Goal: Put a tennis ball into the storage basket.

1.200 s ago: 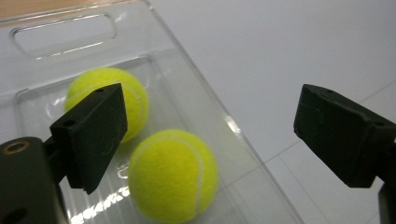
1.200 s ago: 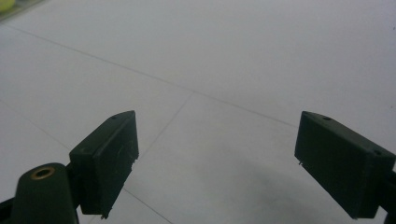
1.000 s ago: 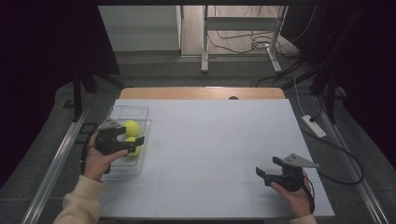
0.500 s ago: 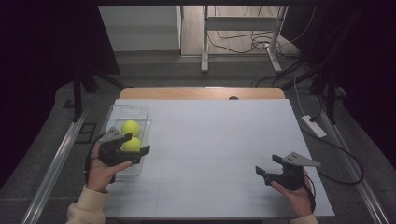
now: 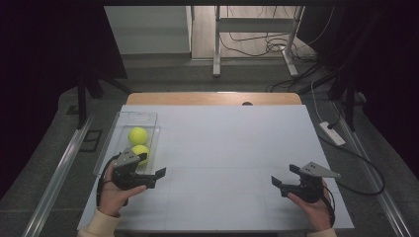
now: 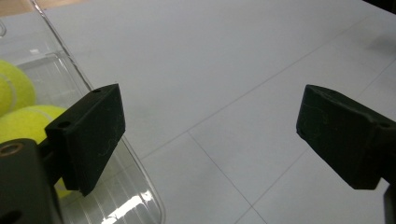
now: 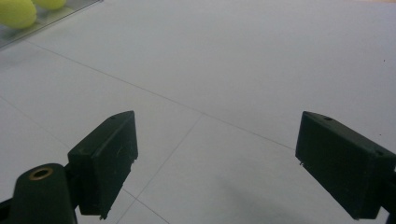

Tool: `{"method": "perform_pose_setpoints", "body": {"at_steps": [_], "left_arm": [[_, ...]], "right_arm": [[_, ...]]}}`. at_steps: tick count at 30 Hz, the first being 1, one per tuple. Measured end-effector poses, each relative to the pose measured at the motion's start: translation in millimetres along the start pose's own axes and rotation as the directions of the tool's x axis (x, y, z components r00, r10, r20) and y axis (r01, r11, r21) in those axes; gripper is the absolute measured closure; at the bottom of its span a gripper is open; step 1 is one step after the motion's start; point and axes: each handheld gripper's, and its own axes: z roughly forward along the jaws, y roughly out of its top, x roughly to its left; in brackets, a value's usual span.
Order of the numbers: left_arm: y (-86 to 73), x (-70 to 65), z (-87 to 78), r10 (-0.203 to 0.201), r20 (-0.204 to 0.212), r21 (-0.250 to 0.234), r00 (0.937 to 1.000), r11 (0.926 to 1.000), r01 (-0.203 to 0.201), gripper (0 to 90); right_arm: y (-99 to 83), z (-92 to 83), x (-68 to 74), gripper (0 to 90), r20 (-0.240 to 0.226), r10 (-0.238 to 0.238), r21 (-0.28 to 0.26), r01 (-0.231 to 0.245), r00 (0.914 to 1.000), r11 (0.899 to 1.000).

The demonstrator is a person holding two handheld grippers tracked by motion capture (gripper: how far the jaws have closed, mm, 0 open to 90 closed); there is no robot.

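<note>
Two yellow tennis balls [image 5: 138, 135] [image 5: 140, 152] lie side by side in a clear plastic tray [image 5: 136, 114] on the left of the white table. My left gripper [image 5: 155, 175] is at the tray's near end, jaws pointing right over bare table. Its jaws have just been opening and stand open with nothing between them. In the left gripper view the gripper [image 6: 212, 112] has both balls [image 6: 14, 86] [image 6: 28, 123] and the tray's edge [image 6: 140, 186] at its left. My right gripper [image 5: 282, 176] hovers open and empty near the front right; its own view shows the gripper [image 7: 219, 126] over plain table.
The table [image 5: 222, 143] has a wooden strip [image 5: 212, 98] along its far edge. A power strip [image 5: 332, 133] and cables lie on the floor at the right. The tray with the balls [image 7: 16, 11] sits in the right gripper view's top left corner.
The left gripper has drawn back from over the tray toward the near edge and lower, leaving the nearer ball uncovered in the tray. The right gripper has kept still.
</note>
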Motion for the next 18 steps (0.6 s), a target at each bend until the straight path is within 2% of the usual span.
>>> {"method": "perform_pose_setpoints", "body": {"at_steps": [12, 18], "left_arm": [[-7.5, -5.4, 1.1, 0.009, 0.007, -0.026, 0.9999, 0.9996, -0.009, 8.8], [-7.8, -4.5, 4.4, 0.01, 0.006, -0.018, 0.9999, 0.9998, -0.01, 8.5]], "right_arm": [[-2.5, 0.9, -1.1, 12.9, 0.002, -0.001, 0.007, 0.001, 1.0, 1.0], [-2.4, 0.2, -1.8, 12.8, -0.001, -0.003, 0.0, 0.003, 1.0, 1.0]]}}
